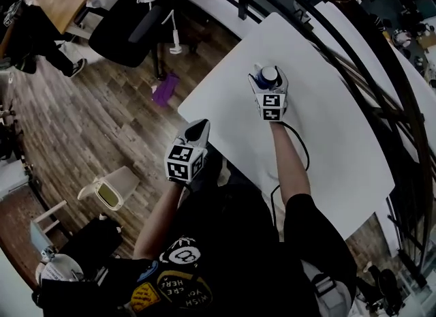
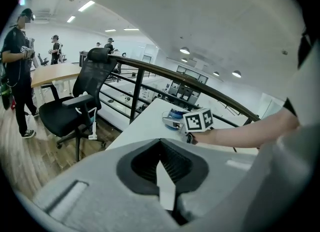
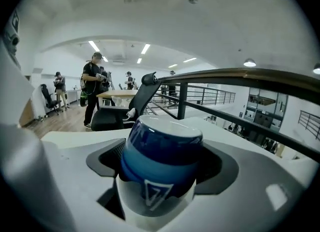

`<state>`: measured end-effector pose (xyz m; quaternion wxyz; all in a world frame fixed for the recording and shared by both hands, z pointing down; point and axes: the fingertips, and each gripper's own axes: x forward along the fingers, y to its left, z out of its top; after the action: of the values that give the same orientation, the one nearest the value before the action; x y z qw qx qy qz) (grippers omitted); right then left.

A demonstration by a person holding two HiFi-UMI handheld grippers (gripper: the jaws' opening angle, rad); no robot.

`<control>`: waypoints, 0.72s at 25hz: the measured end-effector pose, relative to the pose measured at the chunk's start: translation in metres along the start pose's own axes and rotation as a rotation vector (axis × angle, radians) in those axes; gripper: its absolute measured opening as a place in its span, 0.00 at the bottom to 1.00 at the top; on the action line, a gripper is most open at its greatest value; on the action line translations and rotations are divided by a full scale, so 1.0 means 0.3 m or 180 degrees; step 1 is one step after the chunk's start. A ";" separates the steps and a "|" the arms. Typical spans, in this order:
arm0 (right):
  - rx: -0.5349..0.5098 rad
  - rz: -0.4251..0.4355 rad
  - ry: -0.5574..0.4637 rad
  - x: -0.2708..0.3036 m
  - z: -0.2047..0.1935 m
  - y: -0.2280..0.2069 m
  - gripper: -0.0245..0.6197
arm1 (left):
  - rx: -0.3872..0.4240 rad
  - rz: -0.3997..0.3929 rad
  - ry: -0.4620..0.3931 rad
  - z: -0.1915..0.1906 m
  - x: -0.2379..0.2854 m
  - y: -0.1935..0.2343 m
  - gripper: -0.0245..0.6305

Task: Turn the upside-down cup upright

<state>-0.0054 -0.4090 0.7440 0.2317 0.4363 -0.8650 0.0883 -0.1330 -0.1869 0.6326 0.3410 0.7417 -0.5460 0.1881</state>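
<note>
Gripping the cup [image 3: 161, 148] in wide right jaws, with empty left jaws shut; could tip if let go crooked.

Black printed T-shirt [image 1: 225, 254]; grey left gripper [image 1: 199, 128], right gripper [image 1: 267, 77]; marker cubes [image 1: 185, 161]; black cable [image 1: 304, 148].

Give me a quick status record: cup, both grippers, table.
cup: blue cup, white end facing up, between the right gripper's fingers
cup orientation: cannot tell whether the upward end is base or mouth
right gripper: right gripper over the white table, fingers closed on the cup's sides
left gripper: left gripper at the table's near edge, fingers together, nothing between them
cup on table: low over the surface; contact unclear
</note>
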 end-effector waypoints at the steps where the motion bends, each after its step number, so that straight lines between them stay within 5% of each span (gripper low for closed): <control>1: -0.0081 -0.0004 -0.0021 0.023 0.001 -0.002 0.69 | 0.0001 -0.0003 0.0027 -0.015 -0.004 0.003 0.04; 7: -0.0259 -0.0021 -0.0058 0.084 0.027 -0.011 0.69 | 0.0049 -0.0016 0.0149 -0.050 -0.015 0.021 0.04; 10: -0.0379 0.0189 0.0112 0.060 -0.001 0.017 0.66 | 0.0059 -0.0118 0.0173 -0.050 -0.003 0.001 0.04; 13: -0.0226 0.0284 0.0163 -0.005 -0.033 0.025 0.66 | 0.0125 -0.0245 0.0161 -0.042 0.003 -0.026 0.04; 18: 0.0437 -0.0013 -0.0099 -0.244 0.002 0.011 0.66 | 0.0126 -0.0427 0.0060 -0.015 -0.020 -0.039 0.04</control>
<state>0.0292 -0.3549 0.7085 0.1879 0.4543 -0.8595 0.1402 -0.1236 -0.1774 0.6283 0.3432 0.7815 -0.4881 0.1826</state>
